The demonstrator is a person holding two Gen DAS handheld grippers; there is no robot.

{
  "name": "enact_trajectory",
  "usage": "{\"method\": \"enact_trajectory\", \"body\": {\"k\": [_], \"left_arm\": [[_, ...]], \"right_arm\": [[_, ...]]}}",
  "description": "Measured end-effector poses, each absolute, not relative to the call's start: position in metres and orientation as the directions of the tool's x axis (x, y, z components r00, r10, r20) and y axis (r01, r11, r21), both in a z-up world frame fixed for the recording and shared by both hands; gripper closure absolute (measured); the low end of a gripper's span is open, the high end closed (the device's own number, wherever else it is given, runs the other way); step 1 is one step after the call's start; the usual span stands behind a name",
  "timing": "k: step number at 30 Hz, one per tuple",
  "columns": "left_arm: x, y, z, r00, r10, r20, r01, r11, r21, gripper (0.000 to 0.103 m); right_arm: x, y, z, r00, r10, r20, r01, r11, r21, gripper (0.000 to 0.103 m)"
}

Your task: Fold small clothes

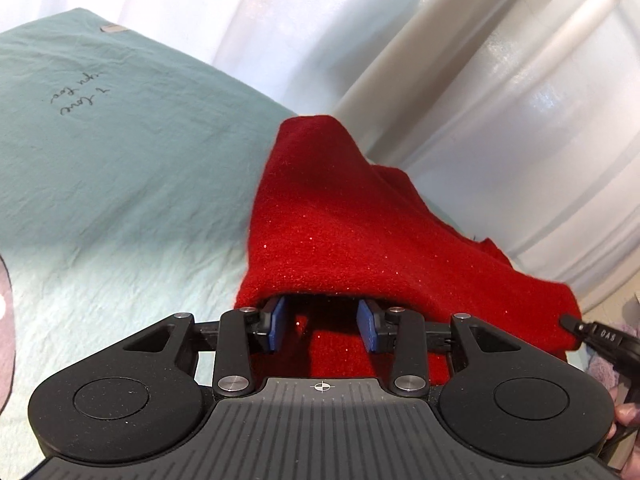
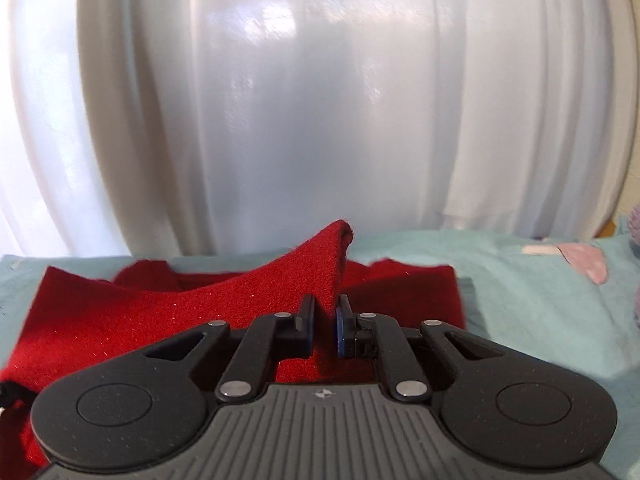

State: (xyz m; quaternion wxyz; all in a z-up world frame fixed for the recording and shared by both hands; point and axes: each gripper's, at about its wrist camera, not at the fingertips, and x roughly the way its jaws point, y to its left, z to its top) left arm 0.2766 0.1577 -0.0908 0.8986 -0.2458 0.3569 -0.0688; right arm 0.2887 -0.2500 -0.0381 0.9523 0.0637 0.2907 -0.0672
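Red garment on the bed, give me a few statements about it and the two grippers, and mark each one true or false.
1. The right gripper is shut on a raised fold of the red garment. True.
2. The left gripper is clamped tight on the red garment. False: its blue pads stand apart, with cloth draped over their tips.
3. The red garment lies on a pale green sheet. True.
4. The sheet is plain, with no writing. False: the left wrist view shows handwritten script on it.
5. The red garment is already folded into a neat square. False: it lies spread out and rumpled.
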Motion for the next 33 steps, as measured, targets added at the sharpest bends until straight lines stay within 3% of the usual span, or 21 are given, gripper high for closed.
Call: {"method": "enact_trajectory", "body": {"k": [4,9,13,14,16,19,21,27,33], "left_arm": [[0.278,0.153,-0.089,0.733,-0.298,-0.612,-0.035,0.881,-0.471,0.063],[0.278,0.152,-0.087,0.728,-0.298,-0.617,-0.033,0.884,-0.466,0.063],[0.277,0.15,-0.084,0.728,-0.295,-0.618,-0.027,0.889,-0.456,0.063],[0.277,0.149,-0.083,0.727,-0.293,-0.621,-0.027,0.891,-0.452,0.063],[0.276,0.146,-0.079,0.723,-0.29,-0.627,-0.02,0.898,-0.439,0.063],[0.271,0.14,-0.071,0.715,-0.325,-0.619,0.038,0.902,-0.43,0.061],[0.264,0.135,-0.063,0.712,-0.371,-0.596,0.106,0.896,-0.431,0.049],[0.258,0.123,-0.04,0.725,-0.415,-0.549,0.207,0.892,-0.401,0.044],[0.279,0.117,-0.039,0.749,-0.358,-0.558,0.173,0.918,-0.356,0.044]], "right_arm": [[0.281,-0.277,-0.061,0.761,-0.039,-0.648,0.217,0.956,0.198,0.09],[0.279,-0.296,-0.074,0.755,0.051,-0.654,0.251,0.899,0.359,0.081],[0.284,-0.304,-0.076,0.75,0.096,-0.654,0.259,0.868,0.424,0.083],[0.285,-0.305,-0.075,0.756,0.103,-0.646,0.25,0.867,0.43,0.09],[0.285,-0.302,-0.068,0.768,0.084,-0.635,0.23,0.89,0.395,0.094],[0.276,-0.286,-0.049,0.808,-0.053,-0.587,0.208,0.958,0.199,0.095],[0.273,-0.28,-0.043,0.82,-0.157,-0.551,0.236,0.969,0.075,0.095],[0.275,-0.287,-0.056,0.78,-0.17,-0.602,0.235,0.971,0.03,0.094],[0.275,-0.283,-0.062,0.774,-0.186,-0.605,0.232,0.973,-0.002,0.095]]}}
